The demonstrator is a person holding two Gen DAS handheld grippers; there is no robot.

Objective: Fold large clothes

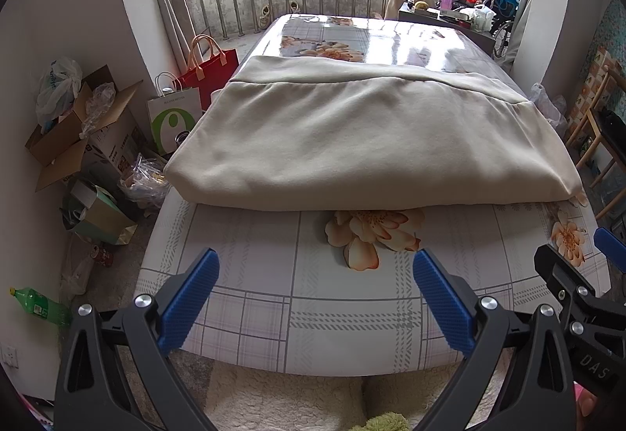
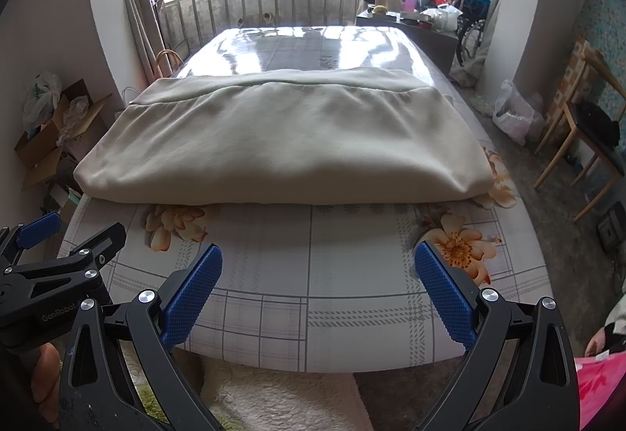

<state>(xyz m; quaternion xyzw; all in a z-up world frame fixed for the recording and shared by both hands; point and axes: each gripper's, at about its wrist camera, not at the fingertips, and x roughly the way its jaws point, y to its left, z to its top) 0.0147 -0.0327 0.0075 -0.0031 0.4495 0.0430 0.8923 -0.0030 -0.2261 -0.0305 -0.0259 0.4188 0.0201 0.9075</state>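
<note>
Judging the risks first, we see the beige garment (image 1: 364, 133) lying folded across the middle of the desk (image 1: 352, 313), its near fold rounded and thick. Its cloth looks soft, heavy and fleece-like, while the floral plaid cover under it is glossy and slick, so pulling one edge could slide the whole bundle rather than fold it. Pinching only the top layer could let the lower layers sag open. Our left tongs (image 1: 315, 298) and right tongs (image 2: 319, 294) hover spread wide over the near edge, holding nothing, with ribbed blue pads (image 2: 191, 298) clear of the cloth.
</note>
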